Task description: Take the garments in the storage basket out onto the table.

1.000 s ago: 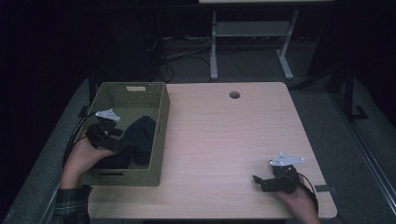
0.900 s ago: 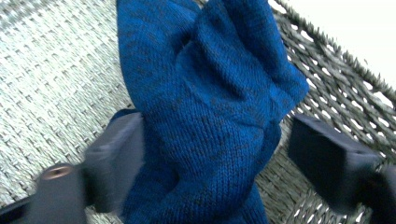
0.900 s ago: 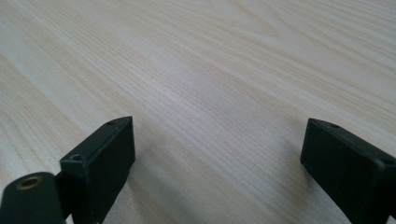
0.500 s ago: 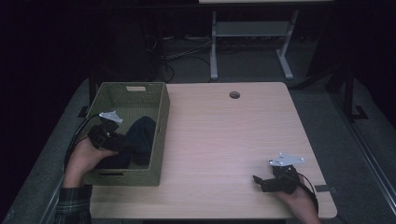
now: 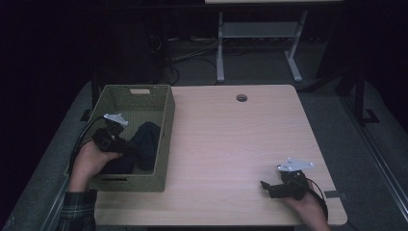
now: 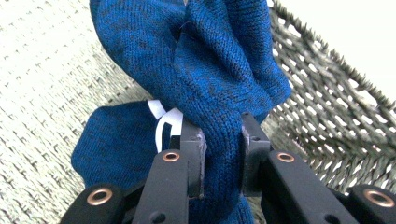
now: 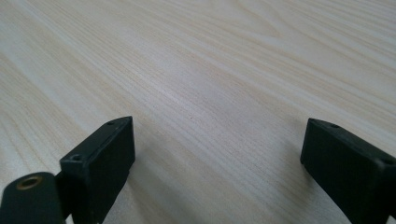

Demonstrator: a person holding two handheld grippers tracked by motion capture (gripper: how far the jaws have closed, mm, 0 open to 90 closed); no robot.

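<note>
Our left gripper (image 6: 219, 154) just clamped onto a bunched blue sweater (image 6: 210, 70) fold; it might slip free. Right gripper (image 7: 215, 163) gapes, idle.

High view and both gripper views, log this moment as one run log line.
left gripper: jaws just closed on blue knit cloth in woven basket | right gripper: open over table

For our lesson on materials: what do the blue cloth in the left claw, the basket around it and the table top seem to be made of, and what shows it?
Blue cloth: knitted yarn, probably wool or acrylic; rows of small loops show, matt and soft.
Basket: woven fibre or paper cord, olive-grey; open lattice wall, dull finish.
Table top: pale wood or wood-look laminate; long grain lines, smooth with a slight sheen.
</note>
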